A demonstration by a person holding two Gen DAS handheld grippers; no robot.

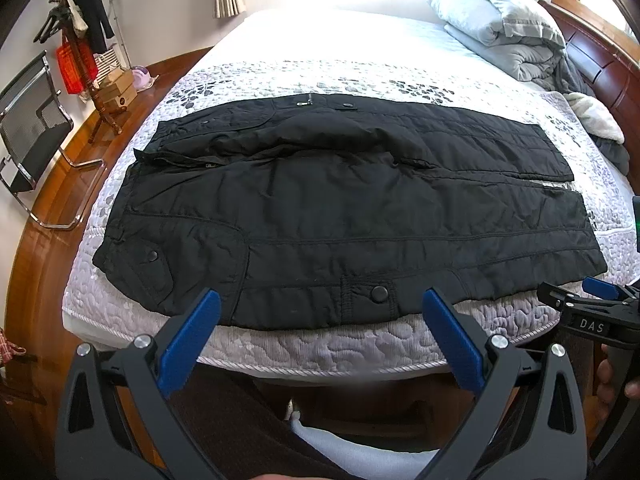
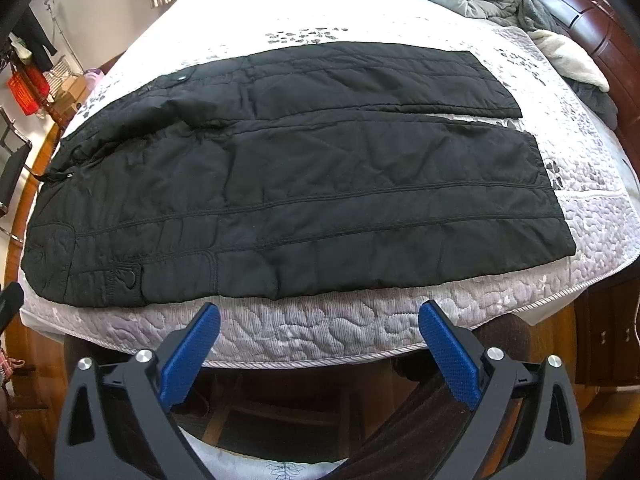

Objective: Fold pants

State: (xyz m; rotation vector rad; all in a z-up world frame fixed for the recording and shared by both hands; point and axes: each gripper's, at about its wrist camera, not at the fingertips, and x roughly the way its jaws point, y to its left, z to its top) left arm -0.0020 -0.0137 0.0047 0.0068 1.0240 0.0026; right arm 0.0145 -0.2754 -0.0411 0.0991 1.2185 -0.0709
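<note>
Lying flat across the bed (image 1: 280,344), the pants (image 1: 340,208) run left-right, waist left; both left tongs (image 1: 320,312) and right tongs (image 2: 319,322) hover released before the near edge.

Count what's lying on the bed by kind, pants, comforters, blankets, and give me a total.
Pants: 1
Comforter: 1
Blankets: 2, one cream, one dark grey
Total: 4
</note>
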